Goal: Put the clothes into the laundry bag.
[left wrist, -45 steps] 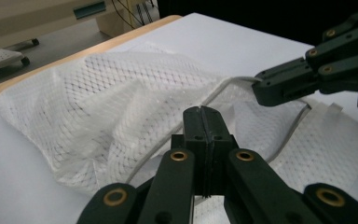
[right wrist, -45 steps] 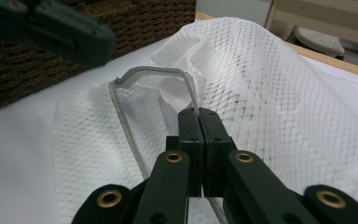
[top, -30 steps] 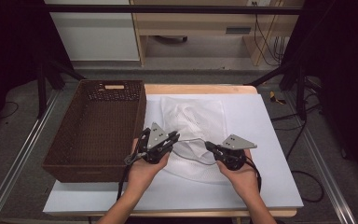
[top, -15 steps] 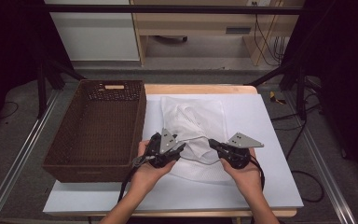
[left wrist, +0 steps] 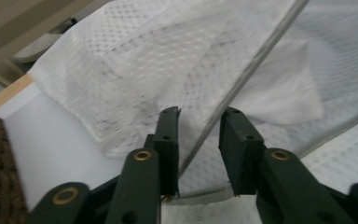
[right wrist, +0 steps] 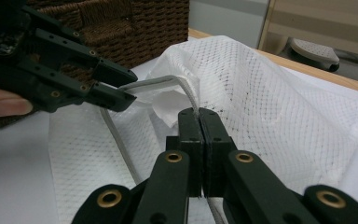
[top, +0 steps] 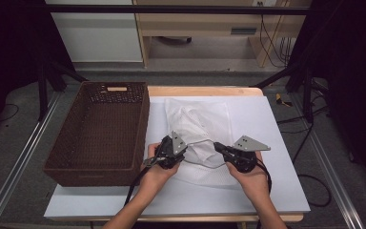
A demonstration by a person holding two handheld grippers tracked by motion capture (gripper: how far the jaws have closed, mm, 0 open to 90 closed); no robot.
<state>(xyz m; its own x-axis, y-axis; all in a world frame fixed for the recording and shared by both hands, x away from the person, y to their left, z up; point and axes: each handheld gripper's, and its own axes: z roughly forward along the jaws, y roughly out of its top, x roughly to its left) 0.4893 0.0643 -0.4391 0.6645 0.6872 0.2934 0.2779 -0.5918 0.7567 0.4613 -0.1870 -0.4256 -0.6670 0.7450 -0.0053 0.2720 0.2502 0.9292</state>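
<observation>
One mesh bag (top: 198,129), one wicker basket (top: 100,129), two claws: left (top: 183,153), right (top: 218,147).

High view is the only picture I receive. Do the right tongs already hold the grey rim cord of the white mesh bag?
Observer: Yes. In the right gripper view the right tongs are shut on the grey rim cord of the white mesh bag.
Operator: And the left tongs?
Observer: In the left gripper view the left tongs have just been closing, but a gap remains. The cord runs between them and is not pinched.
</observation>
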